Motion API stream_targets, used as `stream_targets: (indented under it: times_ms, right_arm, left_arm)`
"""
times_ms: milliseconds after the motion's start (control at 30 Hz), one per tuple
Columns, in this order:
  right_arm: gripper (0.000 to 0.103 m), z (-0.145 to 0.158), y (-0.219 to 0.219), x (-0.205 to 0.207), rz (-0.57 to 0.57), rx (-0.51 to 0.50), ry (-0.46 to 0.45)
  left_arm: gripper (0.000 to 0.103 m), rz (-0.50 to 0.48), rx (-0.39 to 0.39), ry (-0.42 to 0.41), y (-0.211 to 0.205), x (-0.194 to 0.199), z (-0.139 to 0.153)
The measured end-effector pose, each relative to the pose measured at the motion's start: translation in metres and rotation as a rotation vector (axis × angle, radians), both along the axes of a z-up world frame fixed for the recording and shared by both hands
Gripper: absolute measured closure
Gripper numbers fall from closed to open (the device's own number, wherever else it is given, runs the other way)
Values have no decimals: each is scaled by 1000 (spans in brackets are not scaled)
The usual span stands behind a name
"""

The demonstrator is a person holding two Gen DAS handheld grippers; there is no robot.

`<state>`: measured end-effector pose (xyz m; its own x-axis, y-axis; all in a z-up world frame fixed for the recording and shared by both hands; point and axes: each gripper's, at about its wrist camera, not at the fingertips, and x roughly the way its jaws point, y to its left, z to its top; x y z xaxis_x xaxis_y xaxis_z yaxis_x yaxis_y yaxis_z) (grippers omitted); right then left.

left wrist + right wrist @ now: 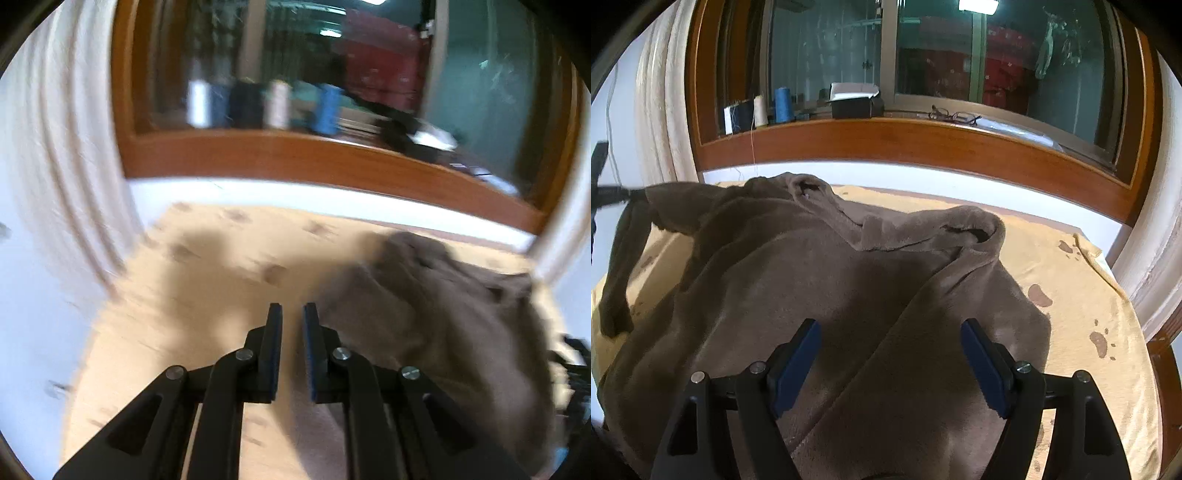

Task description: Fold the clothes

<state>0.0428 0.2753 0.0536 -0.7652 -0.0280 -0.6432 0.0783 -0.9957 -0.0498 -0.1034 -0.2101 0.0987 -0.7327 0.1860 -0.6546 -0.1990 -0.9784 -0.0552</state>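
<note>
Left wrist view motion-blurred. Left gripper [292, 314], jaws clenched on nothing, points down beside brown garment [820, 295] heaped on yellow surface [1082, 306]; right gripper [891, 332] hovers above, jaws released.

The garment [798, 280] is showing as soft, matt brown fleece; the sheet [1086, 295], at its 3 o'clock, is looking like smooth yellow cloth. The window frame [886, 144] is gleaming as glossy wood.

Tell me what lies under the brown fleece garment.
Under the brown fleece garment lies a yellow sheet with brown spot prints, visible around its edges on both sides. What the sheet looks like beneath the garment's middle, and anything else there, is covered.
</note>
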Motion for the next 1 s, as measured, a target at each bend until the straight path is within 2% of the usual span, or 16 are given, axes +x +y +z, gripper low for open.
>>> stream_targets:
  times_ms: [100,267,333,367,400,467,500,700,1000]
  right_arm:
    - [23,-9,-1,-9,-5,7,-37]
    - [23,-25,-6,-24,8,15,-102]
    - [23,-30,-8,-27,19,21,-121]
    - [23,-31,-9,-28,21,25,-128]
    - [23,-33,-8,-28,22,27,-135]
    - [23,-33,-7,-28,19,28,-142]
    - [23,-33,-6,-27,15,30,-142]
    - [23,-25,6,-11,-77,71,-136]
    - [23,-10,28,24,-141,29,-158]
  left_arm:
    - [90,53,-22,-11,-14,-21,-6]
    - [89,-22,80,-130,-9,-34,-45]
    - [81,-68,103,-165,1,-24,-57]
    - [67,-93,110,-174,9,-20,-61]
    - [49,-114,118,-181,17,-15,-63]
    - [31,-165,139,-192,33,-3,-66]
    - [28,-193,149,-196,42,4,-66]
    - [26,-330,180,-215,91,36,-70]
    - [24,-472,253,-239,155,72,-72]
